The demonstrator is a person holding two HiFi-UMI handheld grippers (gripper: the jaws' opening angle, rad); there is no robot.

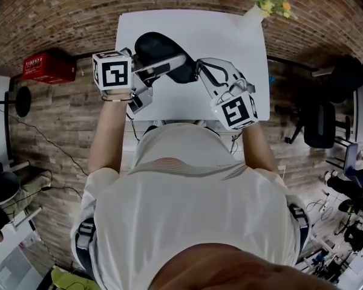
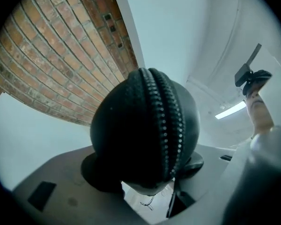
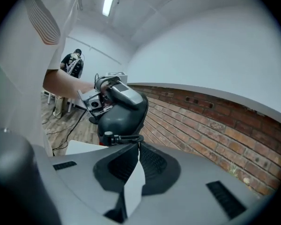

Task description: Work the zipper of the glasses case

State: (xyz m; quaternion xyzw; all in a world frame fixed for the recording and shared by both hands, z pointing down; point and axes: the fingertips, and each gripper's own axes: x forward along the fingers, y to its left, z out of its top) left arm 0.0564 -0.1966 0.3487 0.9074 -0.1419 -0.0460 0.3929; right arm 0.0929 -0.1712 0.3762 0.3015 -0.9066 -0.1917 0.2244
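There is one black, rounded glasses case (image 1: 163,53) with a zipper, and it is held up over the white table (image 1: 230,35), between the two tools. The left gripper (image 1: 169,64) comes in from the left side, and its jaws are clamped on one end of the case. In the left gripper view, the case (image 2: 140,125) fills the middle, squeezed between the two dark pads (image 2: 91,170). The zipper (image 2: 166,125) runs up and over the case in two rows of small teeth side by side. The right gripper (image 1: 199,70) comes in from the right side, and its tips reach the edge of the case. In the right gripper view, its jaws (image 3: 138,146) are pressed together, pinching the end of one small black zipper pull (image 3: 122,138). The case (image 3: 124,114) sits just past the tips, with the left gripper holding it on the far side. There are two grippers, and each has one white cube with black squares (image 1: 112,71) (image 1: 236,110). One white vase with yellow flowers (image 1: 257,11) stands at the far right corner of the table. One red box (image 1: 48,67) lies on the floor to the left, well apart from the table.
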